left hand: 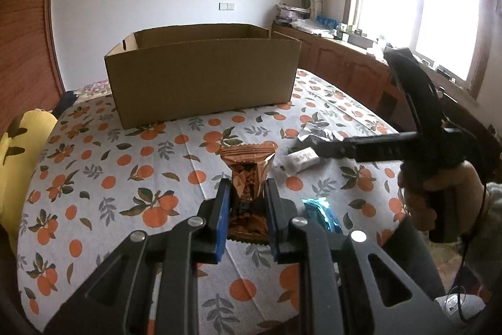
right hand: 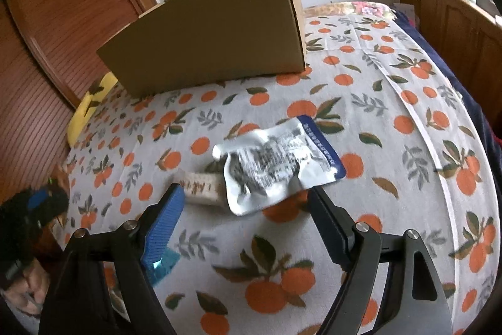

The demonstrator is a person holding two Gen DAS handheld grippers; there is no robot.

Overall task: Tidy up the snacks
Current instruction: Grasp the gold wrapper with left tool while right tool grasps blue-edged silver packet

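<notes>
My left gripper (left hand: 248,189) is shut on a brown foil snack packet (left hand: 249,171) and holds it just above the orange-print cloth (left hand: 94,178). An open cardboard box (left hand: 200,74) stands beyond it; it also shows in the right wrist view (right hand: 213,40). My right gripper (right hand: 246,195) is open, its jaws on either side of a silver and blue snack pouch (right hand: 276,162) that lies on a small white packet (right hand: 202,187). The right gripper also shows in the left wrist view (left hand: 317,148), beside the white packet (left hand: 301,160). A blue packet (left hand: 321,214) lies by my left gripper.
A yellow cushion (left hand: 12,153) lies at the left edge of the cloth. Wooden cabinets (left hand: 345,65) with clutter run under the window at the right. A wooden sliding door (right hand: 53,30) stands behind the box. The blue packet (right hand: 164,264) shows under my right gripper's left finger.
</notes>
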